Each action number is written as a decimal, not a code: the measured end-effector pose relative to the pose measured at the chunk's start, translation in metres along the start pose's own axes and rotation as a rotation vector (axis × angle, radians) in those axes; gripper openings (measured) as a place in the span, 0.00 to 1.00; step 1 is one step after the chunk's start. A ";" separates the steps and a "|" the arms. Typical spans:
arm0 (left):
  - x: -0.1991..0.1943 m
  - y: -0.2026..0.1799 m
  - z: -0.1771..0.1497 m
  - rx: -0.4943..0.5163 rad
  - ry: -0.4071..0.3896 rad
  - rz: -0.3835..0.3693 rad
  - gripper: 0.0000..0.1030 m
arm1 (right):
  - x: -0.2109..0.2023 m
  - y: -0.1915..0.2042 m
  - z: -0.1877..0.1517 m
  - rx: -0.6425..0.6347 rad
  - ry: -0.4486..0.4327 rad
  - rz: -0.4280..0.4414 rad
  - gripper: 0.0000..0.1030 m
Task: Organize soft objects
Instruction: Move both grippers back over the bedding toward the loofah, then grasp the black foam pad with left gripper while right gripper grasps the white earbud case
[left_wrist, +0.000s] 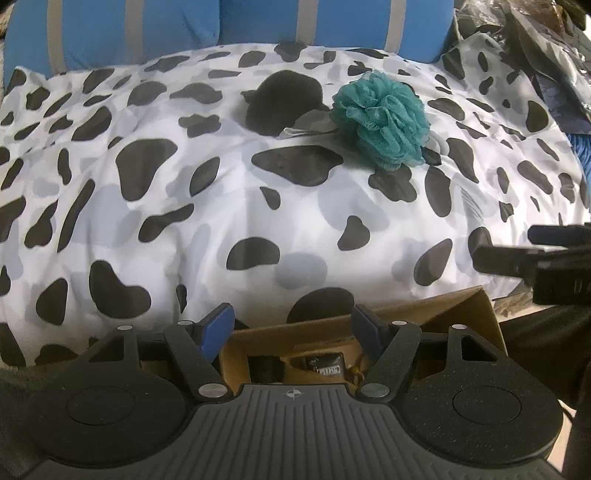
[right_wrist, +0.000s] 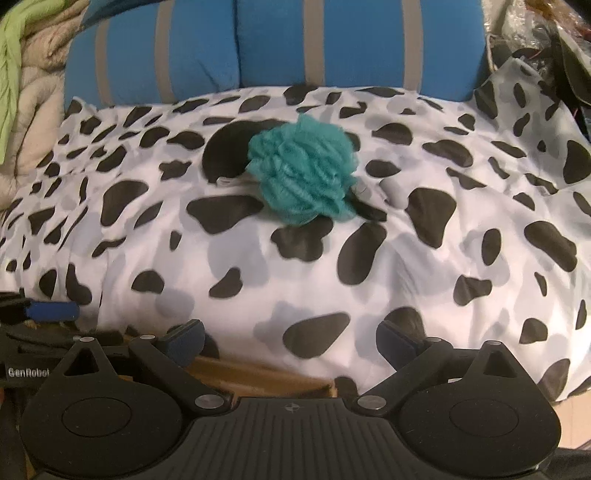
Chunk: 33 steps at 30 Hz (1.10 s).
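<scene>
A teal mesh bath pouf (left_wrist: 384, 118) (right_wrist: 303, 177) lies on top of a big white pillow with black cow spots (left_wrist: 229, 206) (right_wrist: 369, 266). A thin white cord trails from the pouf's left side. My left gripper (left_wrist: 293, 326) hovers open over the pillow's near edge and a cardboard box, nothing between its blue pads. My right gripper (right_wrist: 290, 341) is open too, low at the pillow's near edge, well short of the pouf. The right gripper's dark fingers (left_wrist: 517, 254) show at the right edge of the left wrist view.
A brown cardboard box (left_wrist: 461, 314) (right_wrist: 258, 376) sits just under the pillow's near edge, holding small dark items. Blue cushions with grey stripes (left_wrist: 221, 22) (right_wrist: 277, 44) back the pillow. Dark plastic bags (left_wrist: 535, 55) pile at the right; beige and green fabric (right_wrist: 22, 92) at the left.
</scene>
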<state>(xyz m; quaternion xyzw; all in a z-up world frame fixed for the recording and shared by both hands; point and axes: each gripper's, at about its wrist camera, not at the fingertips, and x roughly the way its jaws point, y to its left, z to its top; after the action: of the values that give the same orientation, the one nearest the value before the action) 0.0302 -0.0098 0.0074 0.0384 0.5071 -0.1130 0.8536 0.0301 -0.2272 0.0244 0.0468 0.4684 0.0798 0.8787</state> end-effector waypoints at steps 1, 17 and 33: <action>0.000 0.000 0.001 0.004 -0.005 -0.001 0.67 | 0.000 -0.003 0.002 0.003 -0.007 -0.003 0.96; 0.021 0.013 0.041 0.040 -0.074 0.011 0.67 | 0.017 -0.041 0.045 -0.017 -0.126 -0.061 0.96; 0.042 0.025 0.077 0.067 -0.098 0.045 0.67 | 0.051 -0.074 0.077 -0.026 -0.111 -0.110 0.78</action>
<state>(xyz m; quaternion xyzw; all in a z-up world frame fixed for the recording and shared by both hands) 0.1212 -0.0063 0.0069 0.0729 0.4596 -0.1125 0.8779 0.1289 -0.2915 0.0142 0.0140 0.4196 0.0348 0.9069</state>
